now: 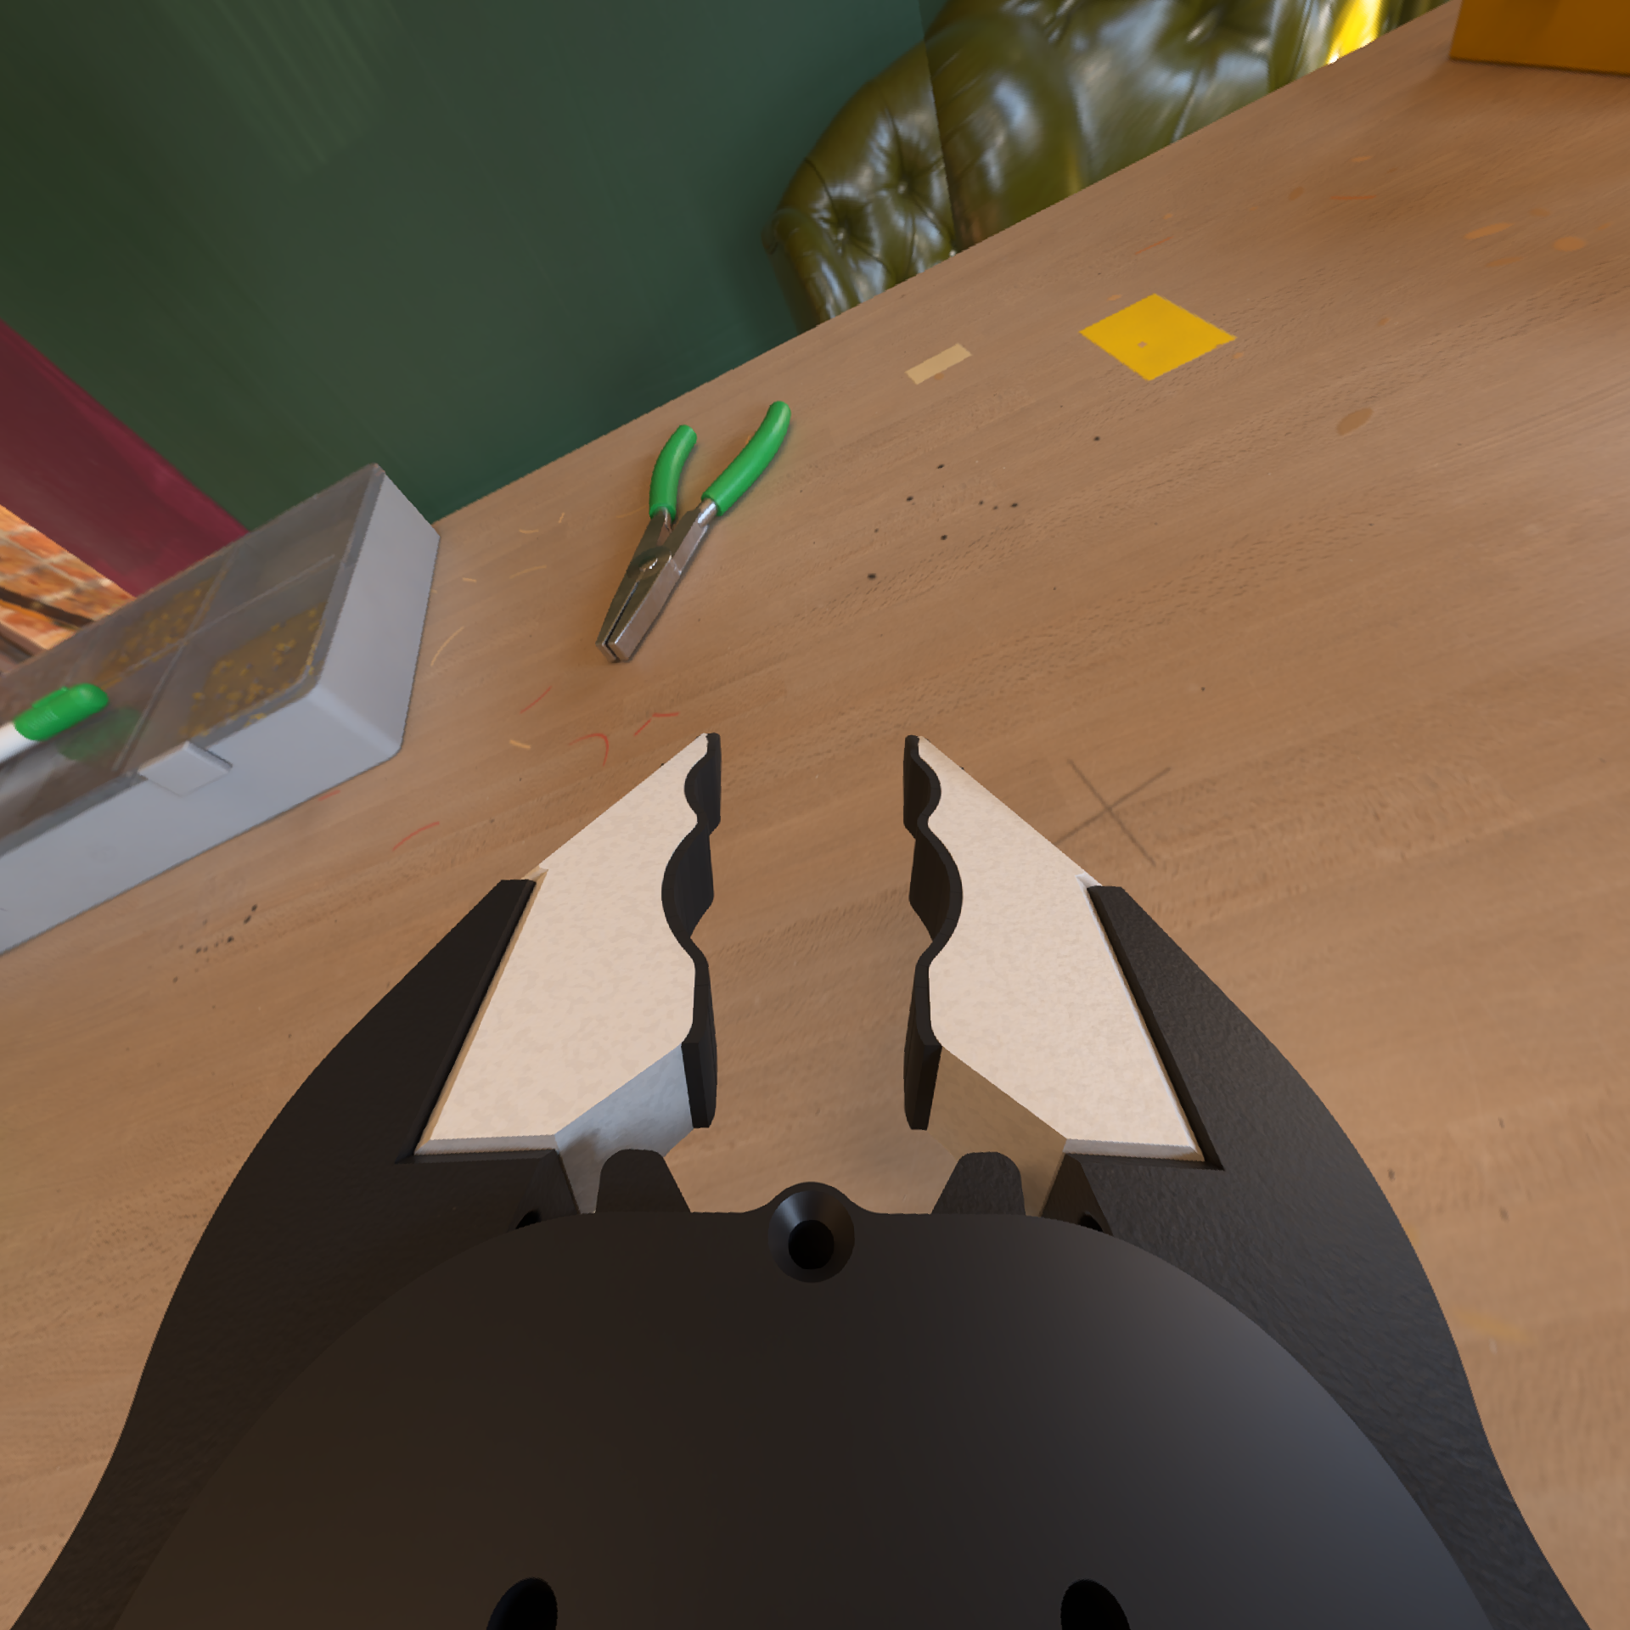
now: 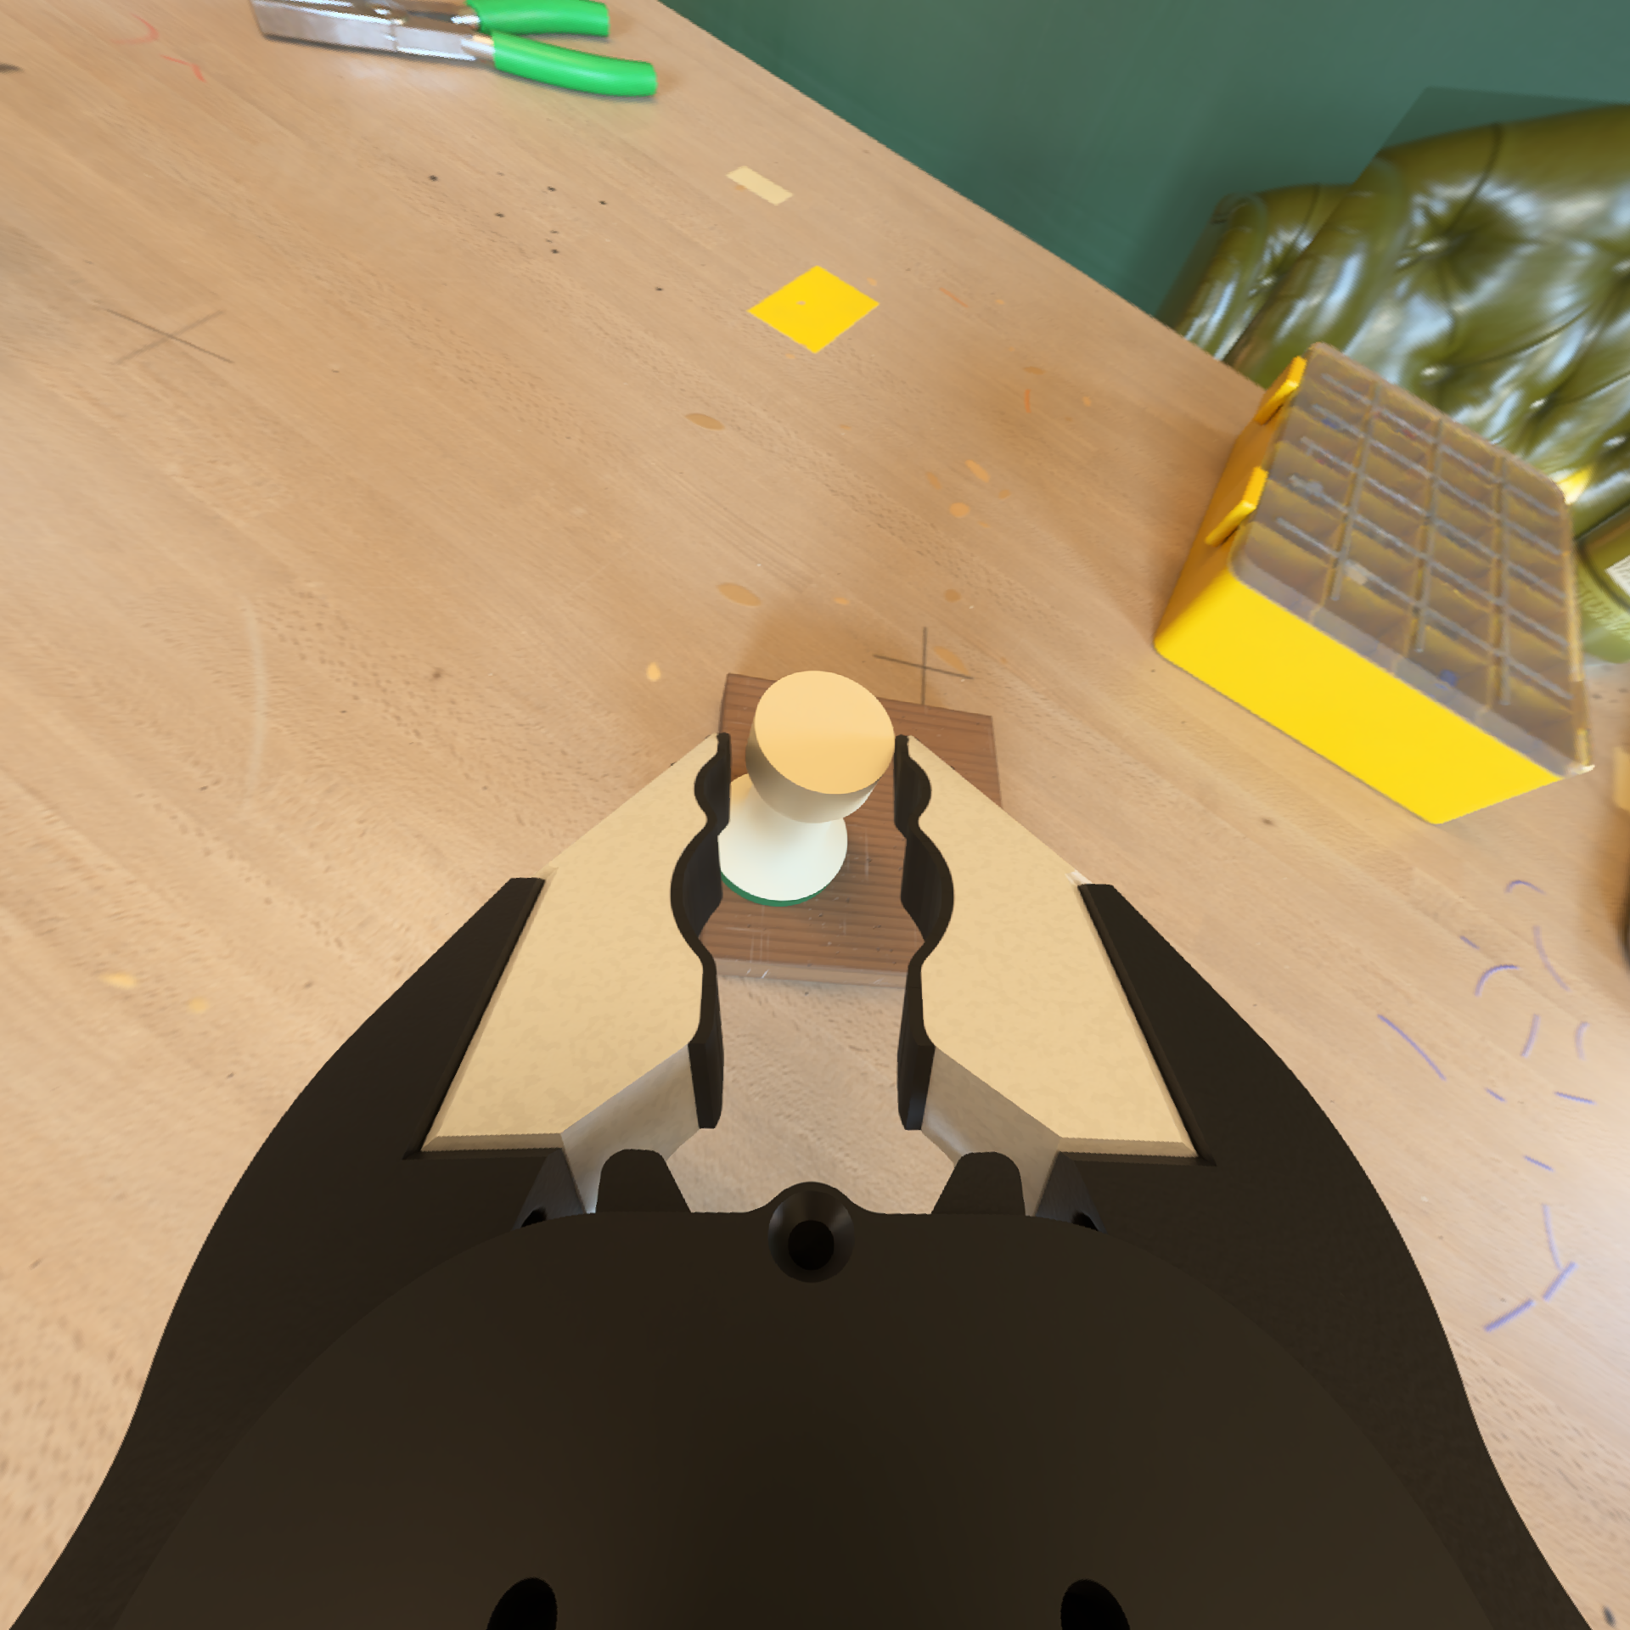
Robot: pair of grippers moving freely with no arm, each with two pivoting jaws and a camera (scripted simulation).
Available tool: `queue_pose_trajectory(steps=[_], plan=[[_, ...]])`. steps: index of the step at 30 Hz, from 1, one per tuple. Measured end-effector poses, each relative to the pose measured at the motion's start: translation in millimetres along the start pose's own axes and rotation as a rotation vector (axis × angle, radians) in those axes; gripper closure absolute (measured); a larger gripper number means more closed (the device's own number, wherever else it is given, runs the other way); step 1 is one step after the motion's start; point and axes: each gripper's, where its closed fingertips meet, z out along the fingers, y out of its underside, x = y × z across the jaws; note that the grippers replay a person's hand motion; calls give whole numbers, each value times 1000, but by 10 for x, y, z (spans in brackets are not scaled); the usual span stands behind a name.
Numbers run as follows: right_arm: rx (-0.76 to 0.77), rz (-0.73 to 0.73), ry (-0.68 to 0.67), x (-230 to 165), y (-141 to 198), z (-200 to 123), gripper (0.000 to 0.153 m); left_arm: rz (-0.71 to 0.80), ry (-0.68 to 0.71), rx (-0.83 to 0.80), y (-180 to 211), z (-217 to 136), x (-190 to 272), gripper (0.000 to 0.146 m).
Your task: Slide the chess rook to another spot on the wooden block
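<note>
Both grippers hang above the wooden table, tilted downward with their fingers pointing forward and away. Left gripper has its jaws apart with only bare tabletop between them. Right gripper also has its jaws apart, reaching over the wooden block, a small brown ridged slab lying flat on the table. Only the right wrist view shows the block and the cream chess rook, which stands upright on it on a green-edged base, along with a yellow compartment box with a clear lid off to the right. Only the left wrist view shows a grey parts tray at the table's left edge. Green-handled pliers lie on the table ahead of the left gripper and appear again at the top edge of the right wrist view, and a yellow square patch on the tabletop shows in both, as does a green leather armchair beyond the table. Rook sits between the right gripper's fingertips, its base close against the left finger's pad; whether either pad touches it cannot be told.
</note>
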Motion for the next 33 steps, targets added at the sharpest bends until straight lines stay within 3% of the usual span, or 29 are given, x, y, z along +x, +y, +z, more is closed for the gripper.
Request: queue_pose_trajectory(steps=[6, 11, 13, 17, 20, 27, 30, 33], plan=[[-2, 10, 34, 73, -32, 89, 120, 50, 60, -15, 257, -492, -165, 118], [-7, 21, 33, 32, -95, 177, 120, 129, 248, 62, 404, -916, -74, 122], [-22, 40, 44, 25, -128, 221, 120, 89, 297, 86, 393, -925, -47, 123], [-61, 56, 216, 321, -66, 256, 120, 40, 320, 145, 305, -804, 22, 122], [-48, 116, 214, 439, -5, 222, 120, 58, 333, 163, 257, -730, 63, 121], [-37, 67, 334, 478, -41, 269, 120, 100, 365, 138, 254, -765, -12, 119], [-9, 65, 265, 409, -77, 304, 117, 24, 394, 180, 142, -947, -170, 119], [12, 97, 210, 397, -123, 220, 102, -33, 329, 184, 24, -1075, -610, 118]])
